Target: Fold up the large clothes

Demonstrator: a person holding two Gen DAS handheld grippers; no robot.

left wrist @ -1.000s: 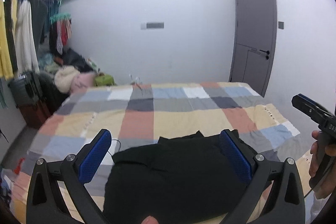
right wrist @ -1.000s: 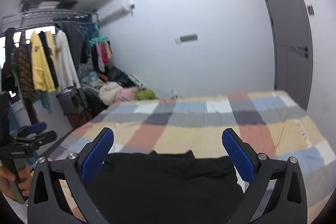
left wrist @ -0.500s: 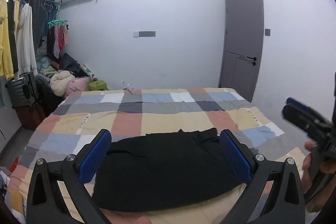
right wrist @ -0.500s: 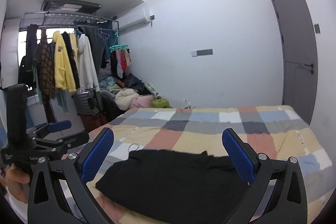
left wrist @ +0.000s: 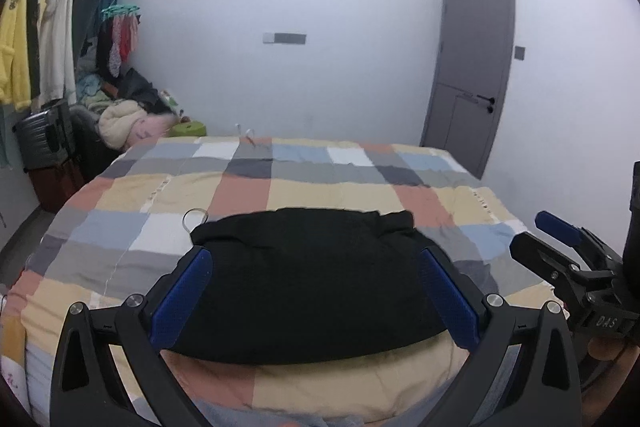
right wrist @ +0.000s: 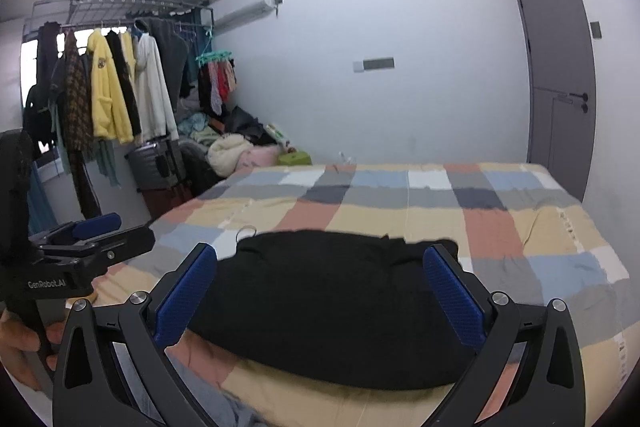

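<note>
Fingers on both our grippers stood wide apart, gripping nothing. Our left gripper (left wrist: 312, 291) and our right gripper (right wrist: 318, 293) both hung above the near edge of the bed (left wrist: 328, 195), touching no cloth. The black garment (left wrist: 308, 279) lay in a folded heap on the checked cover, near the bed's front edge. The right wrist view alone showed the clothes rack (right wrist: 116, 83) in full, with its yellow jacket (right wrist: 106, 87); the left wrist view caught the grey door (left wrist: 468, 67) whole. A suitcase (right wrist: 154, 163) stood beside the bed.
</note>
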